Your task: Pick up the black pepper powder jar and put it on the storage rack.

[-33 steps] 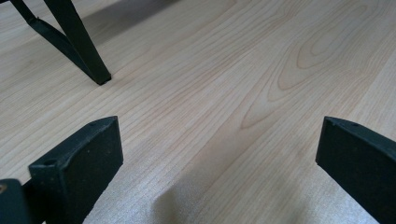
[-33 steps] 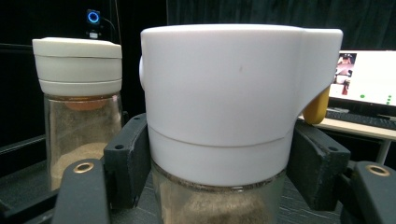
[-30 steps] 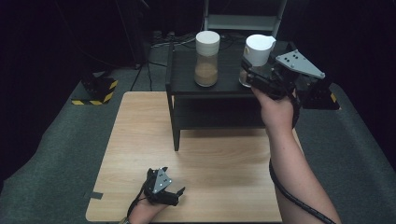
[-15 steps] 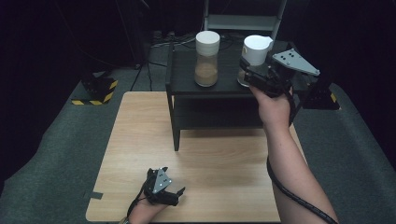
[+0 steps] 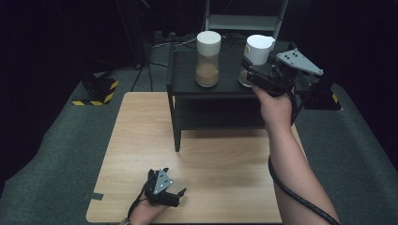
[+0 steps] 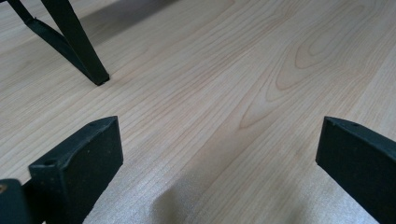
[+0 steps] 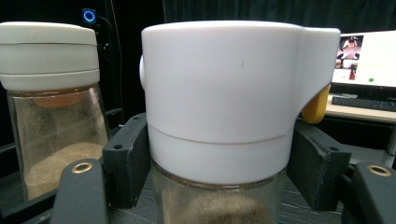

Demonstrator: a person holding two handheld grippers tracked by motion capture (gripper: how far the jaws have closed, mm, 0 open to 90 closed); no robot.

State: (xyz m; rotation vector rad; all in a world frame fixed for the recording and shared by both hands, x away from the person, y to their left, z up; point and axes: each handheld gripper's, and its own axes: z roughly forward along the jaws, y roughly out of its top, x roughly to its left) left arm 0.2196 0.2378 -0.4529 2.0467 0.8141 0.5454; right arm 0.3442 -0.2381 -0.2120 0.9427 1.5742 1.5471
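the right tool (image 5: 248,70) has its jaws around the white-capped jar (image 7: 219,116), just under the cap; they have just been opening slightly, pads still against the glass. the jar stands on the black shelf (image 5: 187,84), beside a second jar (image 5: 208,58). the left tool (image 5: 176,194) rests spread and empty on the wooden table (image 6: 224,93).

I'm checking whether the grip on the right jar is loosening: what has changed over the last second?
The right tool has just been opening slightly, its jaws either side of the white-lidded jar on the black shelf. The jar, its neighbour jar and the left tool stayed put.
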